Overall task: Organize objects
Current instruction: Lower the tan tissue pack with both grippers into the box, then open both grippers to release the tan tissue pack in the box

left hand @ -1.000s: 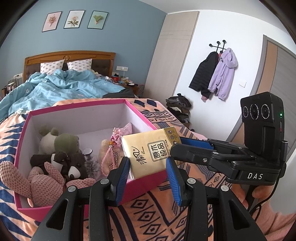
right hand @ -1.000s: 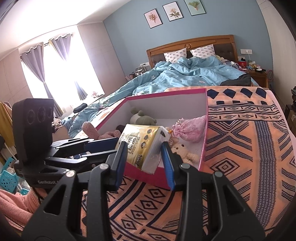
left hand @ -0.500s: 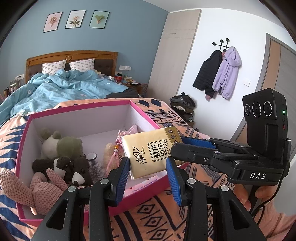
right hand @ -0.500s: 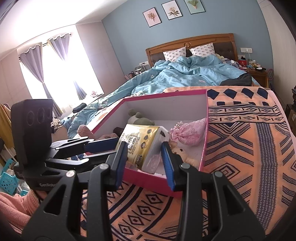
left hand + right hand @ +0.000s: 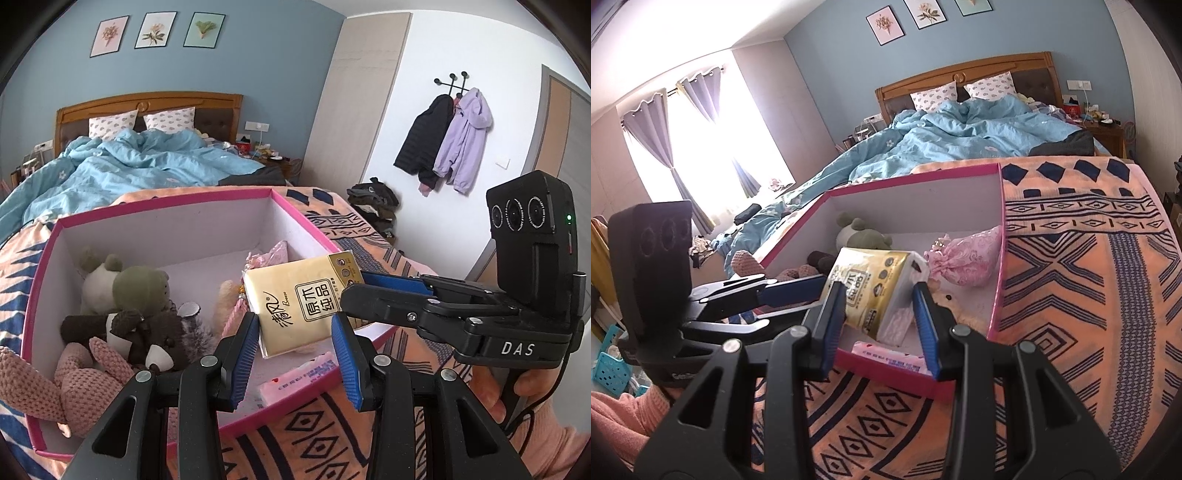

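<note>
Holding: yellow tissue pack (image 5: 875,291) pinched by right gripper (image 5: 881,317), hung over pink box (image 5: 295,212) near corner for release.
Left gripper (image 5: 293,354): wide, holding nothing, just beside pack.
Box: plush toys (image 5: 122,314) left, pink pouch (image 5: 964,258) far right, flat packet (image 5: 295,376) below; landing spot possibly free.

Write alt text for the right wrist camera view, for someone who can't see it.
The right gripper holds a yellow tissue pack above the near corner of a pink box on a patterned orange blanket. Plush toys and a pink pouch lie inside; the left gripper reaches in from the left.
</note>
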A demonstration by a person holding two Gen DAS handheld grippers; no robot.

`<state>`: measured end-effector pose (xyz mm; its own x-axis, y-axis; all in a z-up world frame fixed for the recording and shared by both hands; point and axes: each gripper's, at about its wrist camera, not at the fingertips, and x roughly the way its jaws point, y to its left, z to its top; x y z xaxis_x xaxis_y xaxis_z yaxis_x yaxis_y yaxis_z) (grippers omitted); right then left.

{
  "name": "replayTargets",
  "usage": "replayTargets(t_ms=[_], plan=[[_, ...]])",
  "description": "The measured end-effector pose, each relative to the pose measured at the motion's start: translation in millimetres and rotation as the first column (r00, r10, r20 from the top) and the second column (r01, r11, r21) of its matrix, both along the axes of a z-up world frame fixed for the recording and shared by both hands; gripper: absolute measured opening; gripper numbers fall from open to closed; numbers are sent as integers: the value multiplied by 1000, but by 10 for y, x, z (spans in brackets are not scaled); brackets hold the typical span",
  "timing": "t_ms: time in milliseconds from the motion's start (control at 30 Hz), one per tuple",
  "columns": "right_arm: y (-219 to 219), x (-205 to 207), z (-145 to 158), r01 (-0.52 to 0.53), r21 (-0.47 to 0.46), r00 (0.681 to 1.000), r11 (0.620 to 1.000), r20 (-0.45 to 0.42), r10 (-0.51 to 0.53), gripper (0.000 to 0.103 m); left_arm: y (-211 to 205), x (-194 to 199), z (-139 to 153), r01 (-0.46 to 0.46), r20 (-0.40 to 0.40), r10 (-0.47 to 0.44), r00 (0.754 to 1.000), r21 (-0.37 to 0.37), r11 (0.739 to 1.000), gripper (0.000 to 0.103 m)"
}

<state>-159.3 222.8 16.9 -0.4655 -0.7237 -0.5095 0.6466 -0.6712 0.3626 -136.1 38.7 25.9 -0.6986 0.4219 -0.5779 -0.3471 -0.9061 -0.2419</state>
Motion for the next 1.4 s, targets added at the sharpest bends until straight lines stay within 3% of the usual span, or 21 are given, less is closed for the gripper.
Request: replayTargets(t_ms=[1400], plan=[[-237,-156,-198,31,111,999,993,24,-34,41,-20,-243,-286,-40,103,39,994,2,999,40]])
